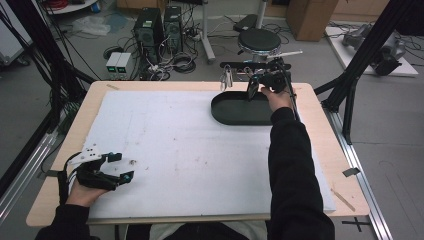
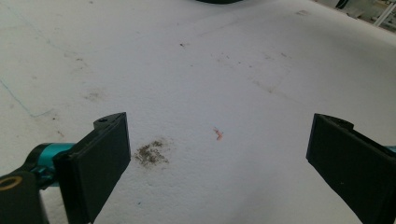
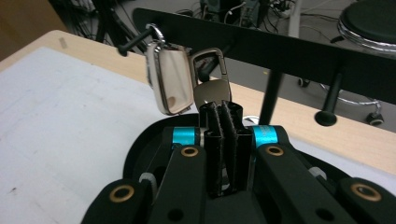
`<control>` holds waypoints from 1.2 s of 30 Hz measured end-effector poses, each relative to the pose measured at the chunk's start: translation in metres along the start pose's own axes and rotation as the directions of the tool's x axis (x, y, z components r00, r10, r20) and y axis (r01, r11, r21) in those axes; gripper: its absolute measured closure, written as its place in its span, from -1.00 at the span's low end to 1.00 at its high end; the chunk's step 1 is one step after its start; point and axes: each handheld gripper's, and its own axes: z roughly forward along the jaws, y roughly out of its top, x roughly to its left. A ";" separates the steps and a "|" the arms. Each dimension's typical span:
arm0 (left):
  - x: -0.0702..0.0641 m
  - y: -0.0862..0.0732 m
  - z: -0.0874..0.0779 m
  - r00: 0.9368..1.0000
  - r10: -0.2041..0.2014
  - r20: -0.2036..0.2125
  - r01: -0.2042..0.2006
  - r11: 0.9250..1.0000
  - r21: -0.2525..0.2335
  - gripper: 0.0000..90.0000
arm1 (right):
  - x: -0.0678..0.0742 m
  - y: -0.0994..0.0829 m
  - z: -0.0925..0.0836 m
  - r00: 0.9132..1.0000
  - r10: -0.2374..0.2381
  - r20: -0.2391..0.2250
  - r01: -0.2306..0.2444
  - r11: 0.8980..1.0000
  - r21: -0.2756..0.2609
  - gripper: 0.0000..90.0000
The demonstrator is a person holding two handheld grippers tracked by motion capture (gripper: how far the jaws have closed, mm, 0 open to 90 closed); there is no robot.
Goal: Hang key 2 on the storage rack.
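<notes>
My right gripper (image 3: 223, 116) is shut, its jaws pinching the lower end of a metal tag (image 3: 212, 91) with a snap clasp (image 3: 210, 58) at its top. The clasp reaches up to the pegs of a black rack (image 3: 289, 49). Beside it a pale leather key fob (image 3: 170, 81) hangs by its ring from a peg. From above, my right gripper (image 1: 252, 90) is over the far rim of the black oval tray (image 1: 235, 116), just below the rack (image 1: 255, 65). My left gripper (image 1: 122, 167) rests open on the white mat (image 1: 190, 150) at the near left, with nothing between its jaws (image 2: 215, 154).
The mat carries a small dark smudge (image 2: 150, 153) and a tiny orange speck (image 2: 218, 134) ahead of the left jaws. Beyond the table's far edge stand a round stool (image 1: 258, 41), computer towers (image 1: 159, 27) and loose cables. Black frame posts (image 1: 350, 95) flank the table.
</notes>
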 end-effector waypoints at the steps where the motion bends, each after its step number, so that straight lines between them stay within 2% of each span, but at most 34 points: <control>1: 0.000 0.000 0.000 1.000 0.001 -0.001 -0.001 1.000 0.002 -0.85 | -0.001 0.000 0.001 1.000 0.002 0.005 -0.002 1.000 -0.001 0.95; 8: 0.000 0.000 0.001 1.000 0.001 0.001 -0.001 1.000 0.003 -0.85 | -0.002 -0.001 0.007 0.999 0.035 0.023 -0.034 0.999 -0.018 0.95; 12: 0.001 0.000 0.001 1.000 0.003 0.002 -0.003 1.000 0.001 -0.85 | 0.000 -0.002 0.015 0.998 0.024 0.051 -0.023 1.000 -0.014 0.93; 14: 0.001 0.000 0.001 1.000 0.004 -0.003 -0.004 1.000 -0.001 -0.85 | -0.001 -0.003 0.018 0.997 0.037 0.066 -0.036 0.999 -0.022 0.93; 17: 0.001 0.000 0.001 1.000 0.005 -0.005 -0.005 1.000 -0.003 -0.85 | -0.004 -0.004 0.023 0.994 0.083 0.070 -0.080 0.996 -0.047 0.92; 19: 0.001 0.000 0.001 1.000 0.005 -0.006 -0.005 1.000 -0.001 -0.85 | -0.004 -0.005 0.026 0.995 0.083 0.061 -0.080 0.996 -0.043 0.90; 20: 0.001 0.000 0.002 1.000 0.007 -0.005 -0.007 1.000 0.001 -0.85 | -0.004 -0.006 0.027 0.996 0.065 0.069 -0.063 0.997 -0.034 0.88; 21: 0.001 0.000 0.002 1.000 0.006 -0.004 -0.006 1.000 0.001 -0.85 | -0.003 -0.006 0.028 0.996 0.052 0.073 -0.050 0.998 -0.025 0.83; 24: 0.001 0.000 0.001 1.000 0.007 -0.003 -0.007 1.000 -0.004 -0.85 | 0.000 -0.007 0.029 0.998 0.020 0.062 -0.020 1.000 -0.002 0.47; 25: 0.001 0.000 0.001 1.000 0.010 -0.002 -0.010 1.000 -0.001 -0.85 | 0.002 -0.007 0.029 0.999 0.008 0.041 -0.009 1.000 0.020 0.31; 27: 0.001 0.000 0.001 1.000 0.010 -0.003 -0.010 1.000 -0.003 -0.85 | 0.005 -0.008 0.030 0.999 -0.024 0.036 0.022 0.998 0.063 0.11; 29: 0.000 0.000 0.000 1.000 0.014 -0.003 -0.014 1.000 -0.003 -0.85 | 0.009 -0.010 0.031 0.998 -0.050 0.039 0.046 0.993 0.111 -0.12; 32: -0.001 0.000 0.002 0.999 0.032 -0.010 -0.032 0.999 0.008 -0.85 | 0.013 -0.012 0.033 0.997 -0.061 0.044 0.054 0.988 0.144 -0.53; 35: -0.002 0.000 0.002 0.999 0.035 -0.007 -0.035 0.999 0.006 -0.85 | 0.018 -0.015 0.034 0.994 -0.094 0.050 0.082 0.975 0.208 -0.80; 36: -0.002 0.000 0.002 0.999 0.034 -0.007 -0.034 0.999 0.006 -0.85 | 0.019 -0.016 0.034 0.995 -0.092 0.035 0.081 0.969 0.232 -0.85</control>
